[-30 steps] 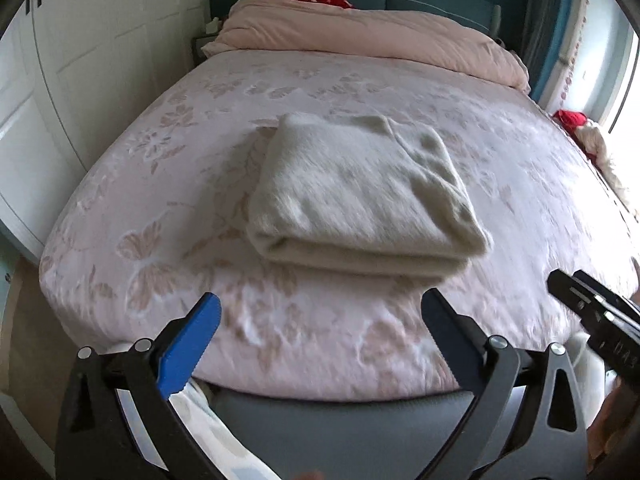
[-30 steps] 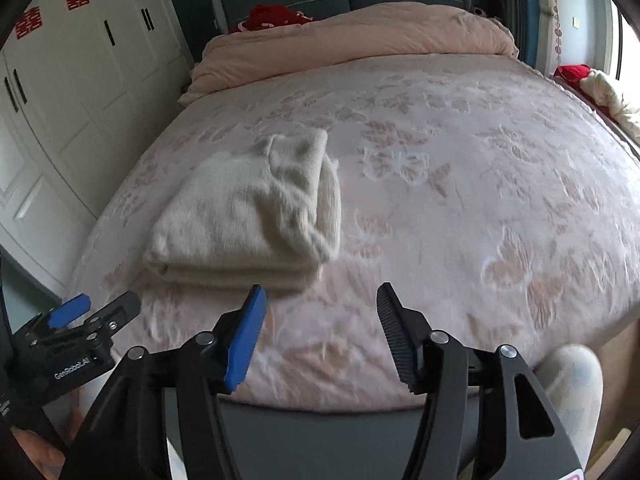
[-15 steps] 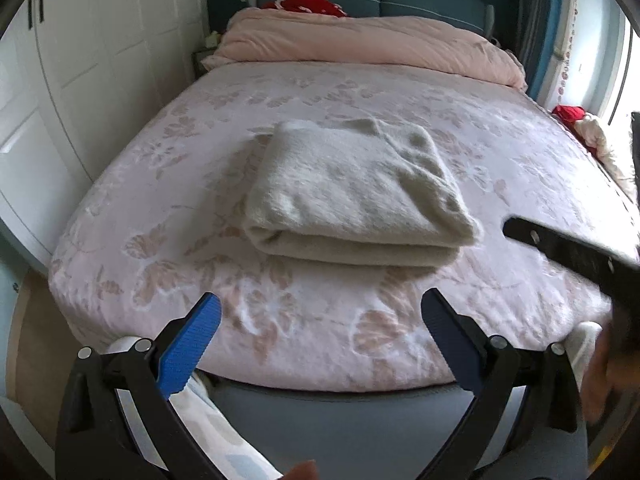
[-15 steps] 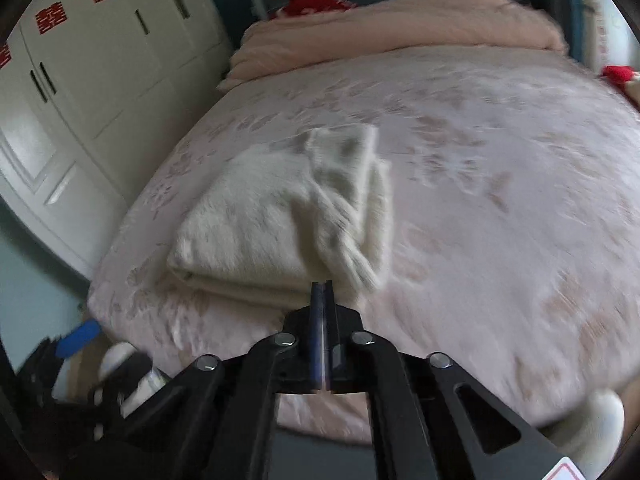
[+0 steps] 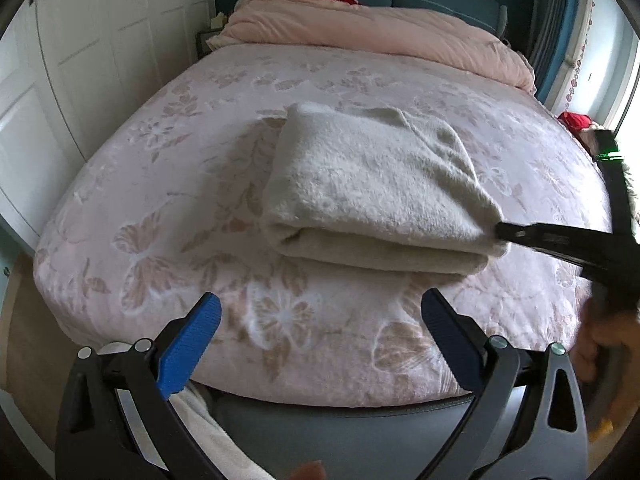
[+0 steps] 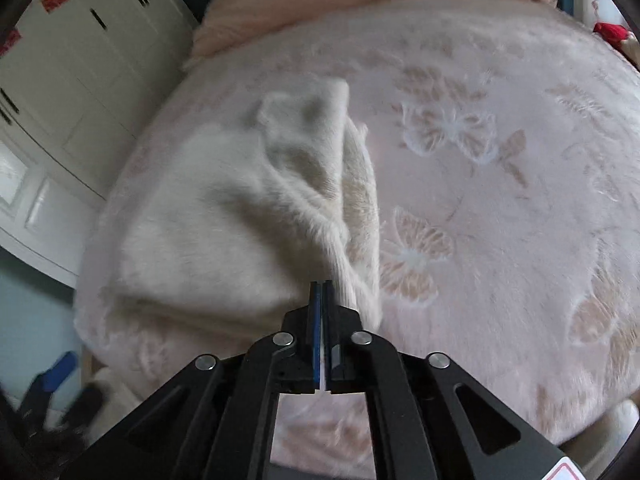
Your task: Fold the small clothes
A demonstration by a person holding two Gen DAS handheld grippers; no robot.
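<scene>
Pink plush bedspread [image 5: 168,184]: one, printed with butterflies; it carries everything, and I work from its near edge.
Quilt [image 5: 384,36]: one peach quilt bunched along the far edge, I judge pushed there to leave folding room.
Garment [image 5: 372,184]: one cream fleecy piece, folded into a thick rectangle, lying near the near edge and closer to the left edge than the right. Its fold line faces me; the loose layers stack at its right side.
Right gripper [image 6: 321,296]: one, its blue pads pressed together. The tip sits at the garment's near right corner, touching the cloth, but I see no fabric between the pads. I judge I am using the closed tip to tuck or smooth that ragged corner.
Left gripper [image 5: 320,320]: one, spread wide and empty, hanging over the near edge, apart from the garment, ready to steady it, I judge.
Progress: folds look nearly done; the right side wants tidying.
</scene>
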